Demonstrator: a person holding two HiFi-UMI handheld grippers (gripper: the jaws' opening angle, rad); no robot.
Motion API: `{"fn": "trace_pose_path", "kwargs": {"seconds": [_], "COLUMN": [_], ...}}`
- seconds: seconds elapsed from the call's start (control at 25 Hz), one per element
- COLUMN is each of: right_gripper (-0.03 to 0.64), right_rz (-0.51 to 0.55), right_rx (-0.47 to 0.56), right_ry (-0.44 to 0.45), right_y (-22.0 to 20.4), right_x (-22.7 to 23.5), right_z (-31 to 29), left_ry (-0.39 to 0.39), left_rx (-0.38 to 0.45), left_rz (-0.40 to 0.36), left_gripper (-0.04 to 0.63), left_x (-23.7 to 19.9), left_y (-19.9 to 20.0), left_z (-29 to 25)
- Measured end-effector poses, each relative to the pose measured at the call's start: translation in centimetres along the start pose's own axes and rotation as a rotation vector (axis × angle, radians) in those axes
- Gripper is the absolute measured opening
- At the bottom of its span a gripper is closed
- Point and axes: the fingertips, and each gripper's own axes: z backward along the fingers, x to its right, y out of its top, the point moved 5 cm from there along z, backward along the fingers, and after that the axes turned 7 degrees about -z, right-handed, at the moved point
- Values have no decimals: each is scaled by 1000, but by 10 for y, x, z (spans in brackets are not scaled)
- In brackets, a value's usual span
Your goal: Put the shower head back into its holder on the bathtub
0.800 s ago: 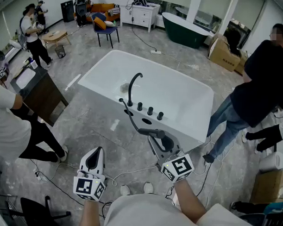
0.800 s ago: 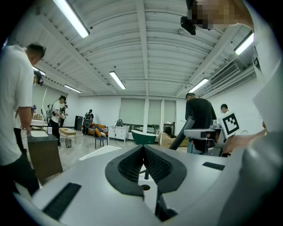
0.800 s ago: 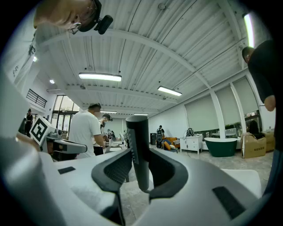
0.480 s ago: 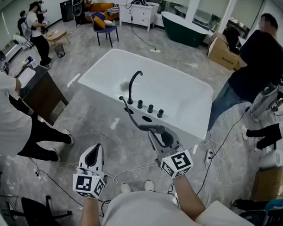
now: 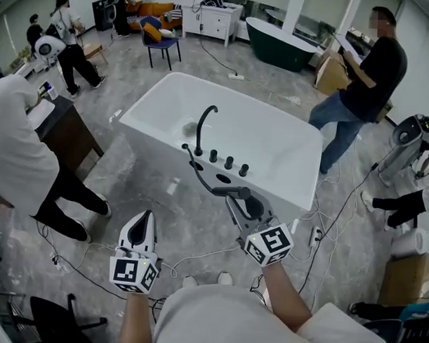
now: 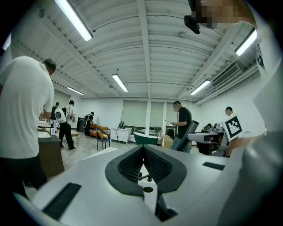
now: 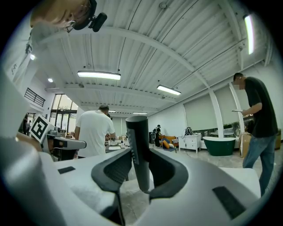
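Observation:
The white bathtub (image 5: pixel 286 145) stands in the middle of the head view, with a black faucet (image 5: pixel 203 127) and three black knobs (image 5: pixel 229 162) on its near ledge. A dark oval holder opening (image 5: pixel 223 179) lies on that ledge just in front of the knobs. My right gripper (image 5: pixel 241 200) (image 7: pixel 140 155) is shut on the black shower head (image 5: pixel 228 192) (image 7: pixel 137 132), held level just short of the ledge. Its hose (image 5: pixel 195 170) runs back to the ledge. My left gripper (image 5: pixel 145 221) (image 6: pixel 143 150) hangs lower left over the floor, shut and empty.
A person in white (image 5: pixel 15 146) bends over a dark cabinet (image 5: pixel 64 137) at the left. A person in black (image 5: pixel 365 74) stands beyond the tub's right end. Cables (image 5: pixel 197 257) and a power strip (image 5: pixel 316 236) lie on the floor. A green tub (image 5: pixel 282 44) sits at the back.
Both grippers have barely moved. The person in black has walked from the tub's right corner to the back right. The person in white has leaned further into view.

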Motion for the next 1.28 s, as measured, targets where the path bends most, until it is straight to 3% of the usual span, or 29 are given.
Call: {"fn": "trace_pose_path", "kwargs": {"seconds": [0.88,1.28], "right_gripper": [132,132], "right_rz": [34,32], "right_rx": [-4,-14], "right_ry": [-74,-76], "right_y": [-4,-7], "right_x": [-33,-53], "right_z": [-17,-35], "left_ry": [-64,-42], "left_rx": [21,10], "left_rz": [-19,-16], "left_gripper": [11,11], "left_x": [-44,-74], "left_y": [-7,-17], "left_z": [30,54]}}
